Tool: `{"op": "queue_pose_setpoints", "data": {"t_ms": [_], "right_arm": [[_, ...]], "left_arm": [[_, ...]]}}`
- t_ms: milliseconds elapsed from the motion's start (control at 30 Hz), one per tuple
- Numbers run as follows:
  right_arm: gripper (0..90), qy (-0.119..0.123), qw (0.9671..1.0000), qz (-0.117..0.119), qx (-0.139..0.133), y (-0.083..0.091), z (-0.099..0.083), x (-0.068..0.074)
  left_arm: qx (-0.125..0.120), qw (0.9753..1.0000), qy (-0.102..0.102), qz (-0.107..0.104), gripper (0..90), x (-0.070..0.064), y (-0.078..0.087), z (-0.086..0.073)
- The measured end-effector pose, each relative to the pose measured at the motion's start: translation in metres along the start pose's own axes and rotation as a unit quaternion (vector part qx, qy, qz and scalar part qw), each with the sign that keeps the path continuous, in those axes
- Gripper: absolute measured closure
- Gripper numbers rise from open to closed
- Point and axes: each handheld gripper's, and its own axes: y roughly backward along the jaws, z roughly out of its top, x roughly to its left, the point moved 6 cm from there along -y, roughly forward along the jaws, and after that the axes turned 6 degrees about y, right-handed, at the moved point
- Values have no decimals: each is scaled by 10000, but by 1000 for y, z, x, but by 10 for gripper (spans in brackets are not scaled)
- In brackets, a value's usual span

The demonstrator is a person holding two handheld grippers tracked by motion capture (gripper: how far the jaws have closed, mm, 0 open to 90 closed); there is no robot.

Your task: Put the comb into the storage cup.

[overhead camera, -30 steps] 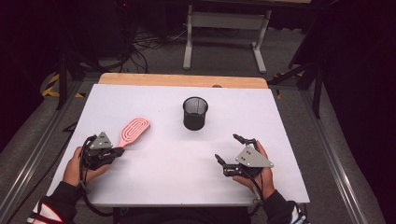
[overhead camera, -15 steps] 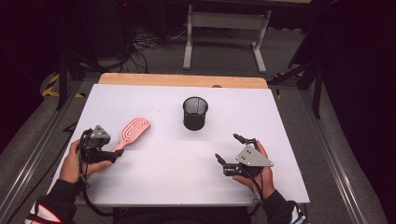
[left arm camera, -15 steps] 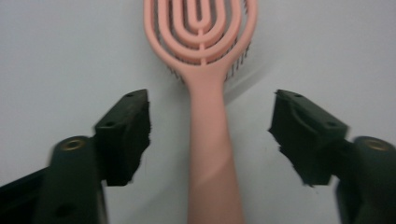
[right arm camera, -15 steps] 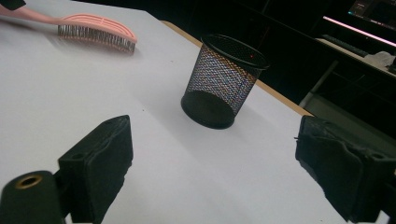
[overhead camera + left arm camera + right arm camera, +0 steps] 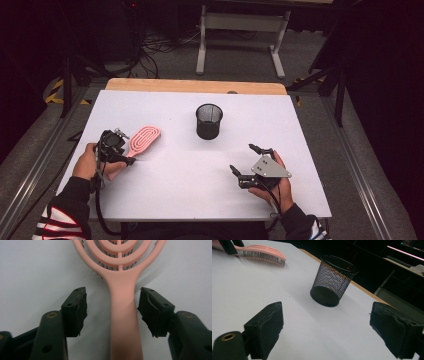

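Jaws wide astride pink hairbrush [image 5: 123, 312] handle | left gripper [image 5: 112, 307] advanced | right gripper [image 5: 254, 162] unmoved

Even overhead light falls on the white worktop [image 5: 200, 170]; the surrounding floor stays dim. The mesh cup [image 5: 332, 281] casts a soft, short shadow. The hairbrush [image 5: 123, 302] handle blurs near the lens, and the near black pads are out of focus.

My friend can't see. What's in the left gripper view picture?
A pink hairbrush lies on a white table, its handle between the left gripper's two open black jaws, which aren't touching it yet.
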Motion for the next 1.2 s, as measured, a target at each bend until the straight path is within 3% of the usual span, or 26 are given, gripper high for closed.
{"op": "queue_pose_setpoints", "data": {"t_ms": [433, 600, 900, 1033, 1200], "right_arm": [[128, 21, 10000, 34, 65, -1, -1, 1], [128, 17, 10000, 40, 63, -2, -1, 1], [128, 33, 10000, 20, 28, 0, 0, 0], [128, 46, 10000, 4, 28, 0, 0, 0], [128, 43, 10000, -10, 11, 1, 1, 0]], "left_arm": [[15, 9999, -151, 44, 686, -4, -4, 6], [-2, 9997, -253, 76, 695, -6, -4, 5], [-331, 9987, -306, 231, 699, -9, -3, -1], [-462, 9971, -448, 409, 700, -14, -2, -5], [-663, 9956, -482, 447, 700, -16, 2, -8]]}}
